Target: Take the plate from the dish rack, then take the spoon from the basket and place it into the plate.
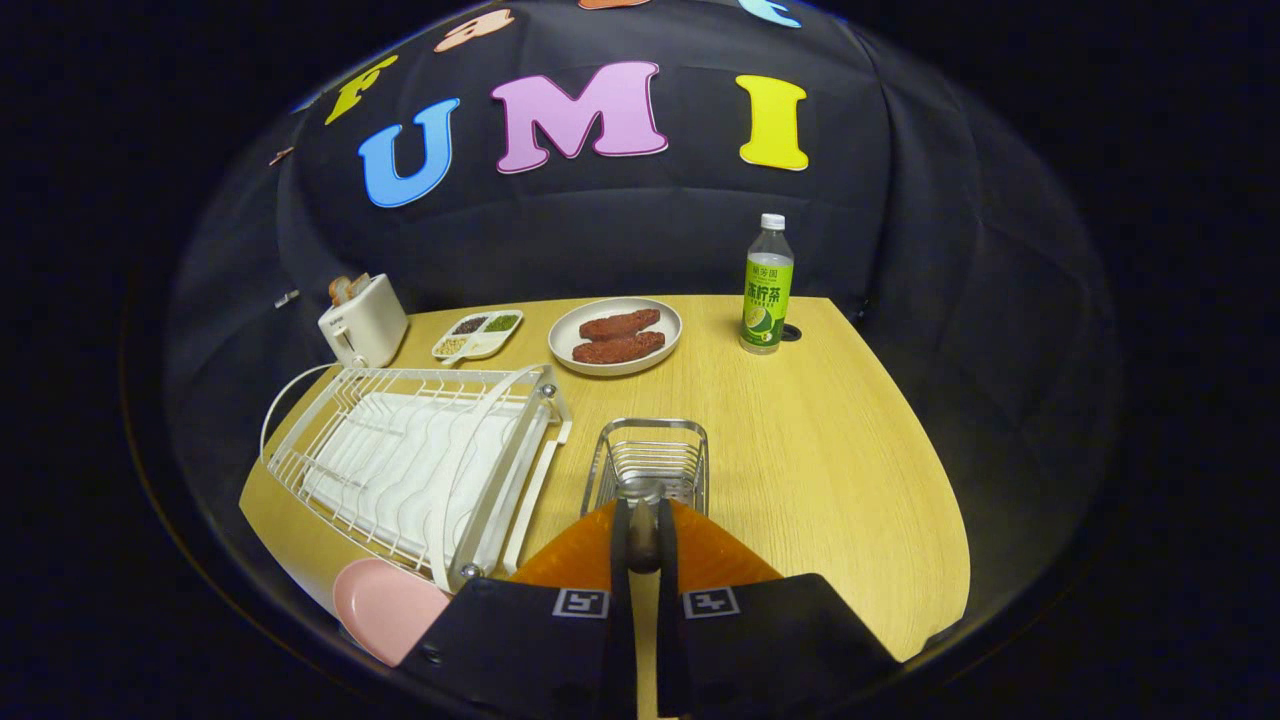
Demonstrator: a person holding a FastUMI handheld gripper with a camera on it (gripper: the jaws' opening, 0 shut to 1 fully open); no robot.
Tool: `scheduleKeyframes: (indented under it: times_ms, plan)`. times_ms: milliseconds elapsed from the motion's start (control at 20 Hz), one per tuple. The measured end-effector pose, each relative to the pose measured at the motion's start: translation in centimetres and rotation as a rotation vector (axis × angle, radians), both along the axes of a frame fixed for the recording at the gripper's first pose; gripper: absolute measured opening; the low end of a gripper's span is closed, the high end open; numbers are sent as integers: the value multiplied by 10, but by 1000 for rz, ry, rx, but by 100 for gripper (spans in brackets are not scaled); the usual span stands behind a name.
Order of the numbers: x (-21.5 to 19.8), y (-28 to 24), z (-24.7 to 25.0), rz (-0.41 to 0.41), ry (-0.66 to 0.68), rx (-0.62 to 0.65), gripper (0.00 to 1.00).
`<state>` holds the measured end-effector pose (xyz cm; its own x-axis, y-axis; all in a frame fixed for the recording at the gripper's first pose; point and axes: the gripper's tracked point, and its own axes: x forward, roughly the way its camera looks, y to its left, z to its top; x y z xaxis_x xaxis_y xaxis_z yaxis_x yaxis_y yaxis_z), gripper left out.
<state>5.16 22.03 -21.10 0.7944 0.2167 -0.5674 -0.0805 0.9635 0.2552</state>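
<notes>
Carrying the spoon (643,525) away from the wire basket (648,462) looks like the step in hand.

The tool (643,560) is clenched on the spoon's metal handle, both fingers pressed to it, just short of the basket. A pink plate (385,607) lies on the wooden surface (820,460) beside the near corner of the white dish rack (415,465), partly hidden by the tool's body. By my reckoning the next move calls for swinging the tool left over that plate, lowering, then letting go.
</notes>
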Motion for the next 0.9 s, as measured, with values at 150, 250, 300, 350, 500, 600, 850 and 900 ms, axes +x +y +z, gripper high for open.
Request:
scheduleKeyframes:
  times_ms: [150, 250, 300, 350, 500, 600, 850, 900]
  plan:
    - [12, -8, 25, -41, -28, 32, 12]
    - [21, -11, 44, -46, -65, 46, 12]
    - [25, -13, 51, -49, -76, 43, 12]
    - [27, -16, 60, -56, -89, 41, 12]
    - [29, -16, 97, -66, -147, 58, 12]
    - [23, -15, 119, -58, -176, 61, 12]
    - [-12, 5, 173, 55, -221, 63, 12]
    - [-23, 13, 177, 87, -216, 69, 12]
